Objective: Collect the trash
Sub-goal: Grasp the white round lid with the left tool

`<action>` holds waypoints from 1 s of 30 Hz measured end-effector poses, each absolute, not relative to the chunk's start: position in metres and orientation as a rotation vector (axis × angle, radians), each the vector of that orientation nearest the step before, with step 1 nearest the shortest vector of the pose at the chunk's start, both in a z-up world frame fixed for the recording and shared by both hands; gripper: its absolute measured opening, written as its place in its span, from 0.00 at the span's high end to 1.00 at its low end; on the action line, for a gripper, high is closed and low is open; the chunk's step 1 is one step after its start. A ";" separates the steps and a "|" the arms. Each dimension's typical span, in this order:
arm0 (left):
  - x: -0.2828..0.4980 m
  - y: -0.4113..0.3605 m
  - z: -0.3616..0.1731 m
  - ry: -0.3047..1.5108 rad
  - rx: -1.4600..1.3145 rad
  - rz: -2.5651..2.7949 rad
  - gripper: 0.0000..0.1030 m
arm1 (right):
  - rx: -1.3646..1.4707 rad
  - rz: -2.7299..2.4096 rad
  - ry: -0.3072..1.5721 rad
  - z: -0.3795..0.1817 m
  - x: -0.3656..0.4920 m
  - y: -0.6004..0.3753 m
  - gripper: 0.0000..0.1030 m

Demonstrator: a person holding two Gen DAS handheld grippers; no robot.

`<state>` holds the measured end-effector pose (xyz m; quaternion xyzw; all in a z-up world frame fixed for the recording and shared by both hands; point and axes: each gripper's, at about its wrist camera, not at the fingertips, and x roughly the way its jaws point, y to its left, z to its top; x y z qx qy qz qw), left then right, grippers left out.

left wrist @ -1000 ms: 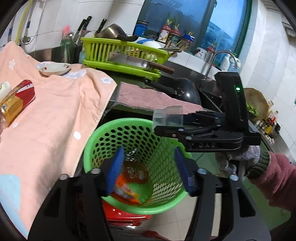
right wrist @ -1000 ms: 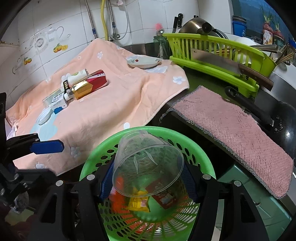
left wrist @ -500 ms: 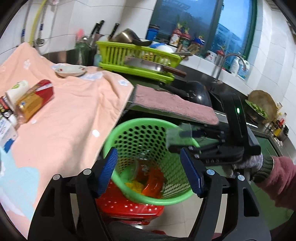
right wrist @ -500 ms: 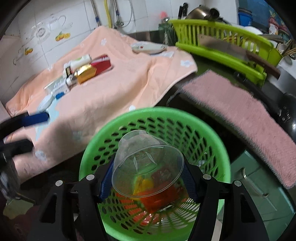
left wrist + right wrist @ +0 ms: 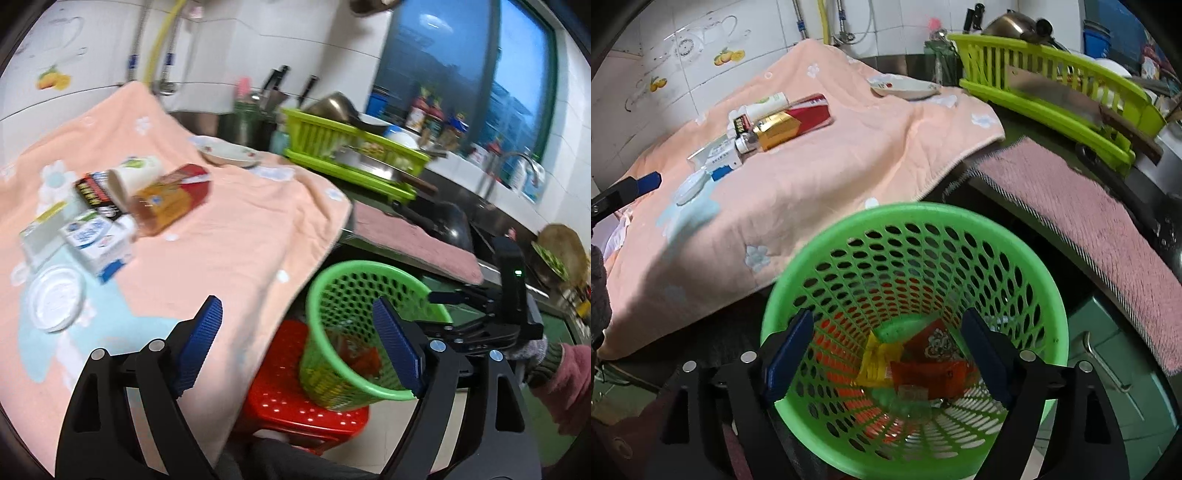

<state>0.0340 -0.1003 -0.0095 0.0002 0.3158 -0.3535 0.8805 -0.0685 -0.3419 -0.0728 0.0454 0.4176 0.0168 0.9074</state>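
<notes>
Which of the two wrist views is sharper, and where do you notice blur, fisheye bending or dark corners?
Right wrist view: sharper; the green basket and wrappers inside read clearly, though the tile lines bow and the corners go black. Left wrist view: smeared by motion blur; the cartons on the peach towel and the dish rack look soft, with the same dark rounded corners.

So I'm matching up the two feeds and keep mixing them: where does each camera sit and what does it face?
Left wrist: on the left gripper, facing the peach towel; the right gripper and a gloved hand show.
Right wrist: on the right gripper, looking down into the green basket; jaws opening, empty.
Shared: basket, towel, dish rack.
</notes>
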 end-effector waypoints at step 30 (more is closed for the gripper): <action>0.119 0.045 -0.037 0.727 -0.054 -0.301 0.16 | -0.017 0.243 0.823 -0.015 0.065 -0.237 0.15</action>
